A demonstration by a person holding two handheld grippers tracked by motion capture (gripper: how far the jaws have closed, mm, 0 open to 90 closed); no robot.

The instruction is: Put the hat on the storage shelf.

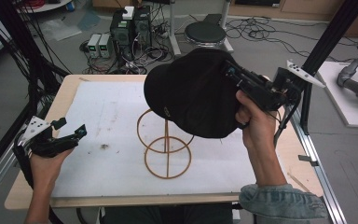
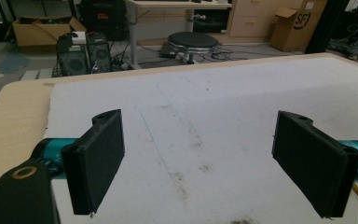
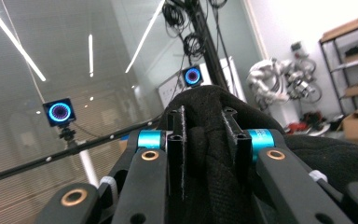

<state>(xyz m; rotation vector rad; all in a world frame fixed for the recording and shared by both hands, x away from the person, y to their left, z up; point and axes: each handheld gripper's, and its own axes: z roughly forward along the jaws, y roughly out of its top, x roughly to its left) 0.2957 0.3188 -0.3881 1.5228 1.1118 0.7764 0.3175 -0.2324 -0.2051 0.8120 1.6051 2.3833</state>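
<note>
A black cap (image 1: 193, 93) hangs in the air above the table, over the top of a wooden wire stand (image 1: 167, 147) made of two rings on a post. My right gripper (image 1: 233, 74) is shut on the cap's right side. In the right gripper view the black fabric (image 3: 209, 154) bunches between the two jaws. My left gripper (image 1: 70, 130) rests at the table's left edge, open, with nothing between its pads (image 2: 100, 161).
A white mat (image 1: 107, 116) covers most of the wooden table (image 1: 65, 88). Beyond the far edge stand computer boxes (image 1: 130, 25), cables and a round black stool (image 1: 205, 32). A black frame post (image 1: 328, 37) rises at the right.
</note>
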